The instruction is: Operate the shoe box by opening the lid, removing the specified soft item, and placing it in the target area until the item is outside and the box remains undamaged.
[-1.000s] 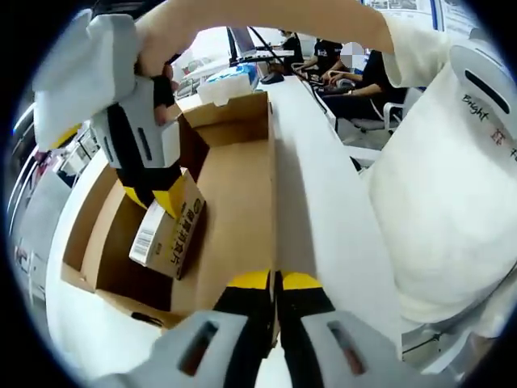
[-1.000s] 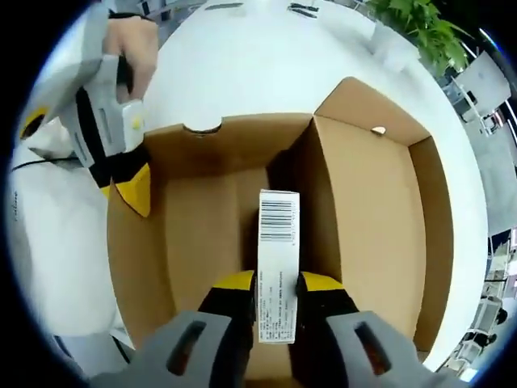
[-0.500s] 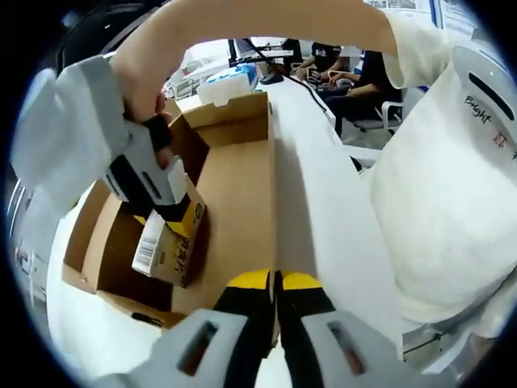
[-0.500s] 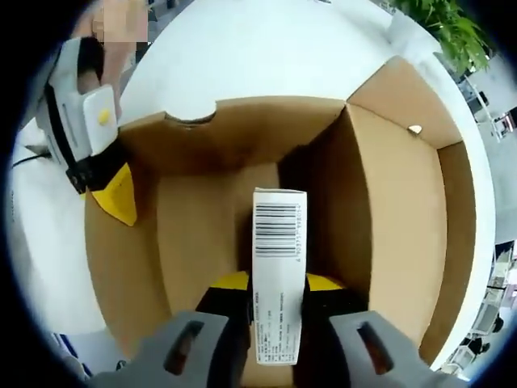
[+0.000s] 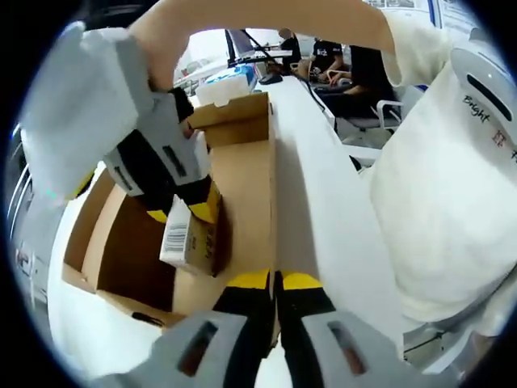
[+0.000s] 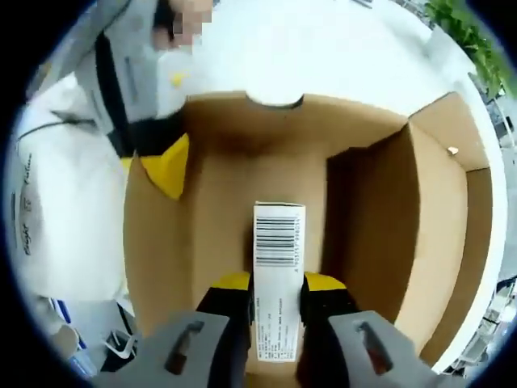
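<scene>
The right tool (image 6: 276,284) is clamped on a small white packet (image 6: 278,279) with a barcode, held above the open cardboard shoe box (image 6: 380,226). The left tool (image 5: 275,280) has its jaws pressed together at the box's near wall. Beyond lies the white table (image 6: 323,56).

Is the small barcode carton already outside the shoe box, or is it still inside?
Inside: the small carton, clamped by the right gripper, is above the shoe box floor, within its walls.

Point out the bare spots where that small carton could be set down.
Bare white table beyond the shoe box rim, and the strip between box and sleeve. Crowded: inside the box, right tongs grip the small carton; left tongs pinch its wall.
</scene>
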Tool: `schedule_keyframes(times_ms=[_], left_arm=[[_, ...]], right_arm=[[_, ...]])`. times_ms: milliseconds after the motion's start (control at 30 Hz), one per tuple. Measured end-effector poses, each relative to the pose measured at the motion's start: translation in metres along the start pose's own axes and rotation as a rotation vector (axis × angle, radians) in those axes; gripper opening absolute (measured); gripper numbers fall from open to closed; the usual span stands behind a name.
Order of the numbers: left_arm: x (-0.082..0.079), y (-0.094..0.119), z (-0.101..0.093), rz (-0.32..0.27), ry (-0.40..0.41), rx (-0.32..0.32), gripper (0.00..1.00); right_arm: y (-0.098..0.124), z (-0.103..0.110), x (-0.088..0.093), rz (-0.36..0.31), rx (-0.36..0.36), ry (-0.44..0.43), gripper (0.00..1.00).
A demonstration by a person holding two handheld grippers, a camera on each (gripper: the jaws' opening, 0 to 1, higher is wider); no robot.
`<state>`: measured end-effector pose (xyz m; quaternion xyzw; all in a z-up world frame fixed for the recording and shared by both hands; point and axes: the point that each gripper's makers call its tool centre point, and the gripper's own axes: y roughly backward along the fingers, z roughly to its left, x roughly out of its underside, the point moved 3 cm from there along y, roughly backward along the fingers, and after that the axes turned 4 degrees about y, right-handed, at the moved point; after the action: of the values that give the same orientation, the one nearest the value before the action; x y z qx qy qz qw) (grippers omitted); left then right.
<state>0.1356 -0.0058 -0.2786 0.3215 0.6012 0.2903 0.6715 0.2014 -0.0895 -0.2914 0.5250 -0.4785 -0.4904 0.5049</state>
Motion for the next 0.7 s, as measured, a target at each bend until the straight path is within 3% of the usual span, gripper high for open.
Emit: schedule_keyframes(times_ms=[200,400,700], left_arm=[[0.0,0.0,0.0,0.001,-0.001,-0.001,0.01],[0.0,0.0,0.0,-0.002,-0.002,-0.003,0.01],[0.0,0.0,0.0,-0.004,-0.003,-0.001,0.01]], right_arm=[[-0.002,-0.009,-0.001,-0.047,0.026,-0.023,0.21],[-0.014,-0.014,-0.003,-0.024,0.02,-0.021,0.22],[-0.012,-0.016,-0.001,-0.02,0.038,-0.042,0.21]])
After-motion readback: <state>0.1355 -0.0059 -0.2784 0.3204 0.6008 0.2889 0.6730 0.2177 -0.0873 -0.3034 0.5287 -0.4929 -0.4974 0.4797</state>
